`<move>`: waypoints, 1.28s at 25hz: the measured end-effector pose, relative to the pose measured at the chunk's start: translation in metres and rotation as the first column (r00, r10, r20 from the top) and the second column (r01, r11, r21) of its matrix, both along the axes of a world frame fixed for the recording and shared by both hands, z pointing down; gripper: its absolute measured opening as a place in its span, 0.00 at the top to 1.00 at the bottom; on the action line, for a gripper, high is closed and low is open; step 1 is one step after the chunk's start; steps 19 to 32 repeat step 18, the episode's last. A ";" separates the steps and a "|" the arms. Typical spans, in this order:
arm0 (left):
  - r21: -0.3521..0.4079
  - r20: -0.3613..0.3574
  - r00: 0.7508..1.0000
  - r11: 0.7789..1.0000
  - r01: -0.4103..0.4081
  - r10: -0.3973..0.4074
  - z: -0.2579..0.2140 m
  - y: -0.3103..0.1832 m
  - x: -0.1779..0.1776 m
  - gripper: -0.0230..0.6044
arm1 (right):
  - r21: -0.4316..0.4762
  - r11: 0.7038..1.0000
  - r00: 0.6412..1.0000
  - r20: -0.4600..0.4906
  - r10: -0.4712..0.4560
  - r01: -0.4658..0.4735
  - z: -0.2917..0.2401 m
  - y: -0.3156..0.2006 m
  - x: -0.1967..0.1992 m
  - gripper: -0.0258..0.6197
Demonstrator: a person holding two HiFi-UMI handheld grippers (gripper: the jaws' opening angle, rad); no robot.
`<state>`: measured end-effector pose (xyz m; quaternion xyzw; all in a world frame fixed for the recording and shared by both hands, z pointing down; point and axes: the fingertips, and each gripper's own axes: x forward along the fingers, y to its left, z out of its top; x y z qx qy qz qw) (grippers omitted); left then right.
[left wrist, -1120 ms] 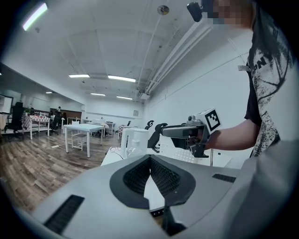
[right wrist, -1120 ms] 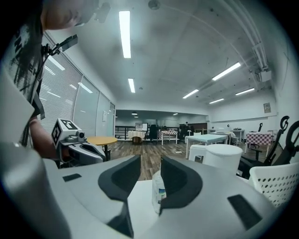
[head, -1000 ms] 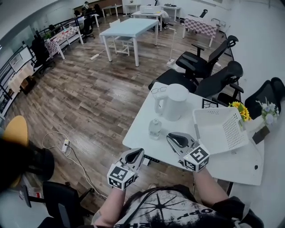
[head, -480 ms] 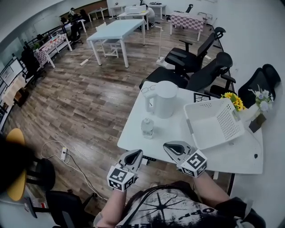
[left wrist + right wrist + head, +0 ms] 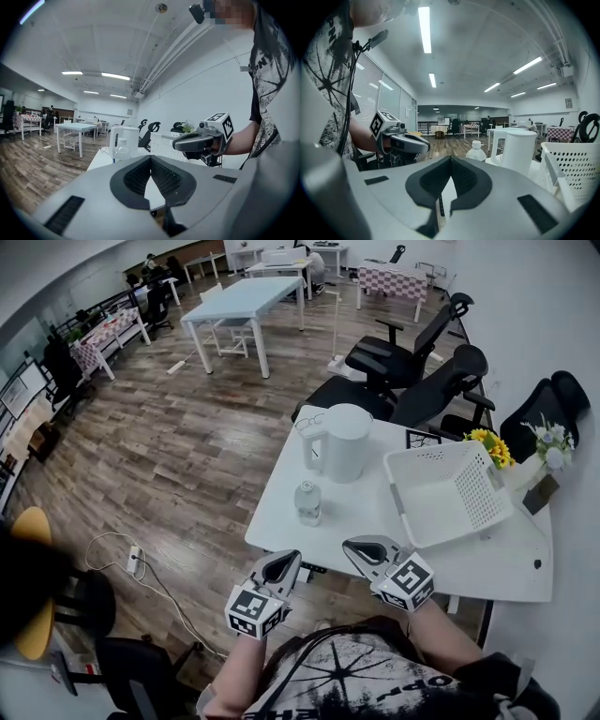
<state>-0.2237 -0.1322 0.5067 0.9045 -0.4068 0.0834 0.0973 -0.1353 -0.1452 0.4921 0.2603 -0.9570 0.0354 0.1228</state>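
Both grippers are held side by side in front of a white table, and neither holds anything. My left gripper is shut, just off the table's near edge; its jaws meet at the tip. My right gripper is also shut, at the table's near edge, with its jaws together. A small clear plastic bottle stands on the table beyond both grippers, apart from them. It also shows as the bottle and the bottle. Each gripper view shows the other gripper alongside.
A white kettle stands behind the bottle. A white perforated basket sits at the table's right, with yellow flowers behind it. Black office chairs stand at the far side. A power strip and cable lie on the wooden floor to the left.
The right gripper's jaws were apart and are now shut. The right gripper has drawn back from over the table to its near edge. The left gripper stays shut.
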 end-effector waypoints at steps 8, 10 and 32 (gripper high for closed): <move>0.008 -0.005 1.000 1.000 0.001 -0.001 -0.003 0.000 0.000 0.95 | 0.011 1.000 1.000 -0.002 0.013 -0.013 -0.001 0.002 0.004 0.93; 0.008 -0.008 1.000 1.000 -0.003 0.003 -0.004 0.001 0.001 0.95 | 0.011 1.000 1.000 -0.002 0.015 -0.015 -0.001 0.002 0.003 0.93; 0.010 -0.005 1.000 1.000 -0.021 0.021 -0.005 0.001 0.004 0.95 | 0.005 1.000 1.000 -0.006 0.005 -0.005 -0.002 0.003 -0.001 0.93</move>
